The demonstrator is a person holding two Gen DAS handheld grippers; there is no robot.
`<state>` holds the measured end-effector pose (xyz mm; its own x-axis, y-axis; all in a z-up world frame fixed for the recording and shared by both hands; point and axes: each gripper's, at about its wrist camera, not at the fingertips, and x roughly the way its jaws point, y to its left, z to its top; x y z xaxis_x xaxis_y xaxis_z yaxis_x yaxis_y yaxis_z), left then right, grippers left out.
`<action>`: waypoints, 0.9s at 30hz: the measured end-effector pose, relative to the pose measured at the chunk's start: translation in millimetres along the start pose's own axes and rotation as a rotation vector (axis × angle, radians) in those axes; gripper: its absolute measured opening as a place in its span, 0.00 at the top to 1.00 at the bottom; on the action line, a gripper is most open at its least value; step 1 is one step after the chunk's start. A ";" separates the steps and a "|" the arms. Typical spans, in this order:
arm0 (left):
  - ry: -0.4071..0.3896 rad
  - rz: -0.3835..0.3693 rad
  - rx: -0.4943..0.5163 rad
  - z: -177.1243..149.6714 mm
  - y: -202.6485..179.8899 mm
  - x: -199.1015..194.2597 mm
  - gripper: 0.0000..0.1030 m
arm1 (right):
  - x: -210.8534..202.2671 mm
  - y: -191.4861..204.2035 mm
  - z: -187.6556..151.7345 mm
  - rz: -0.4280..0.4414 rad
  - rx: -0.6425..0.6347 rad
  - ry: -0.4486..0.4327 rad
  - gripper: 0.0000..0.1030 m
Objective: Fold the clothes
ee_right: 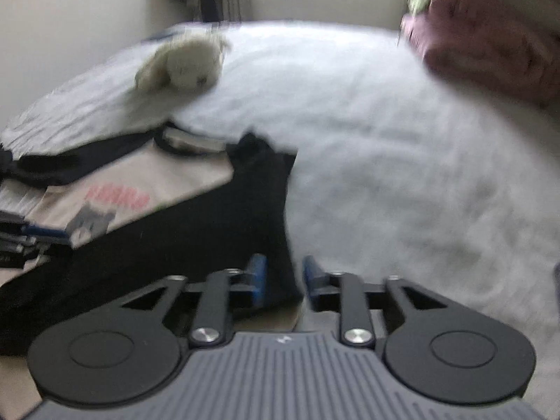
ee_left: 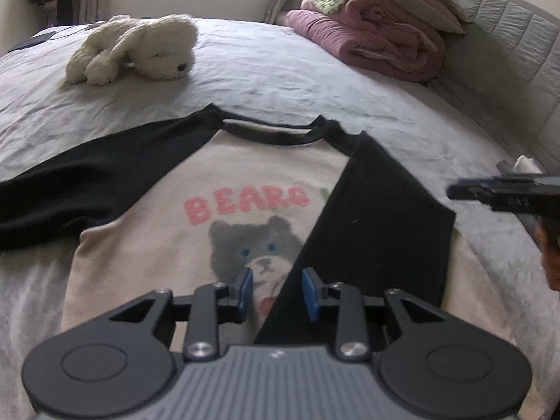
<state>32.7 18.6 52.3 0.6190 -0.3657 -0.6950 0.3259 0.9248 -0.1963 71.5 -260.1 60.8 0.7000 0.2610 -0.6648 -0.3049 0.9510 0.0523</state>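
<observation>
The cream cotton raglan shirt with black sleeves and a pink-lettered grey bear print [ee_left: 182, 189] lies face up on the pale grey bedsheet [ee_left: 280, 70], collar pointing away toward the fluffy white plush dog [ee_left: 140, 49].

Taking the bear print as the landmark: left of it, the black left sleeve [ee_left: 87, 189] stretches flat outward, its long axis running away from the body. Directly over the print hovers the left gripper [ee_left: 278, 292], its blue pads set apart with nothing between them, so it is the nearer tool to that spread sleeve.

Right of the print, the black right sleeve [ee_left: 378, 224] lies folded across the chest, slanting from shoulder down toward the hem. Further right, the right gripper [ee_right: 284, 280] hangs at this sleeve's outer edge, jaws parted a moderate way; the blur leaves it unclear whether cloth lies between them.

By my reading, one side is folded and the outspread sleeve is not.
</observation>
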 end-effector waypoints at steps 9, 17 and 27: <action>-0.009 0.014 0.043 9.3 3.1 -4.8 0.66 | 13.8 0.0 17.1 0.008 0.019 -0.102 0.61; 0.013 0.032 0.026 13.4 18.8 -6.0 0.66 | 78.9 14.1 62.2 -0.005 -0.076 -0.026 0.72; 0.010 0.014 0.024 16.8 20.1 -8.4 0.66 | 70.4 -9.4 52.8 -0.006 -0.030 -0.020 0.99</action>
<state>46.1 38.5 65.8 0.6168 -0.3515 -0.7043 0.3342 0.9270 -0.1700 157.7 -241.9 52.8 0.7143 0.2590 -0.6501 -0.3200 0.9471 0.0257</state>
